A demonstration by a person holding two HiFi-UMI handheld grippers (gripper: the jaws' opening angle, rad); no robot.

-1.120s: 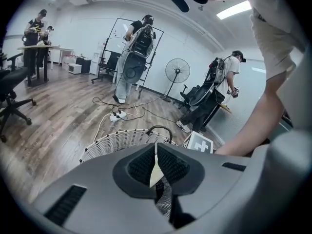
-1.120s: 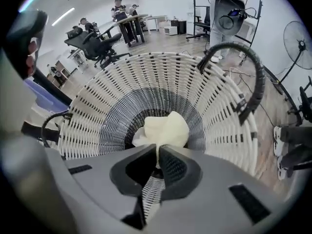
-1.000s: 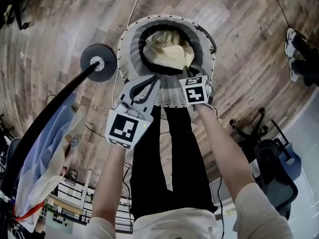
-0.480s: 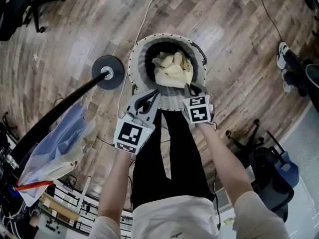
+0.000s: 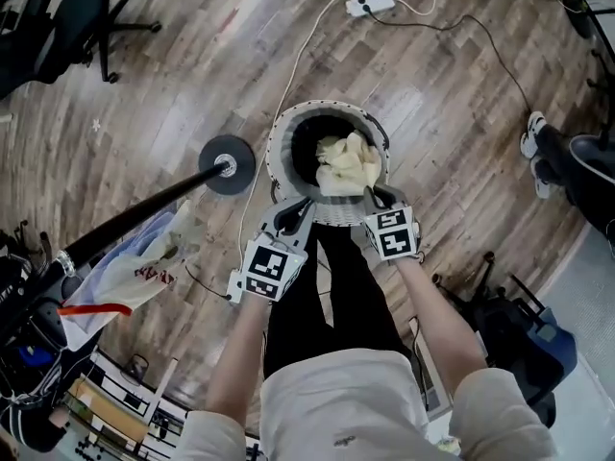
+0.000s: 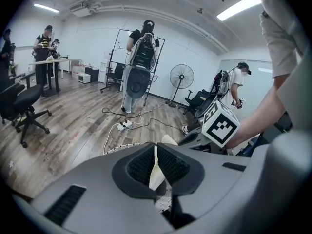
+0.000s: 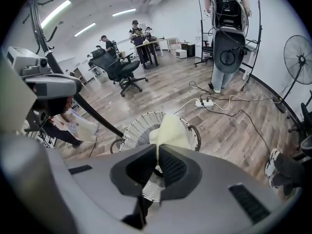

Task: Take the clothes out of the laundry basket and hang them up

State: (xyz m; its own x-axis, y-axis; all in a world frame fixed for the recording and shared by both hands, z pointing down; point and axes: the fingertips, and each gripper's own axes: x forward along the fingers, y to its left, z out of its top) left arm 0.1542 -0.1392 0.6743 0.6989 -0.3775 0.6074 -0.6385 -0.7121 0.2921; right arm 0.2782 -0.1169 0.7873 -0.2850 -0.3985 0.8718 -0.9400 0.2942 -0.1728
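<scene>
A crumpled pale-yellow garment (image 5: 348, 164) pokes up out of the round white laundry basket (image 5: 279, 152), standing upright on the floor at upper centre

Floor (image 5: 144, 84): I am seeing grey-brown wood planks throughout.
Walls (image 6: 87, 43): I am reading them as plain white.
Light: ceiling strips (image 6: 239, 6) are glowing overhead.
Furniture: a black office chair (image 6: 22, 106) and a pedestal fan (image 6: 181, 77) are standing on the floor.

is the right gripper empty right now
No, the right gripper has its jaws shut on a pale yellow cloth above the basket.
</scene>
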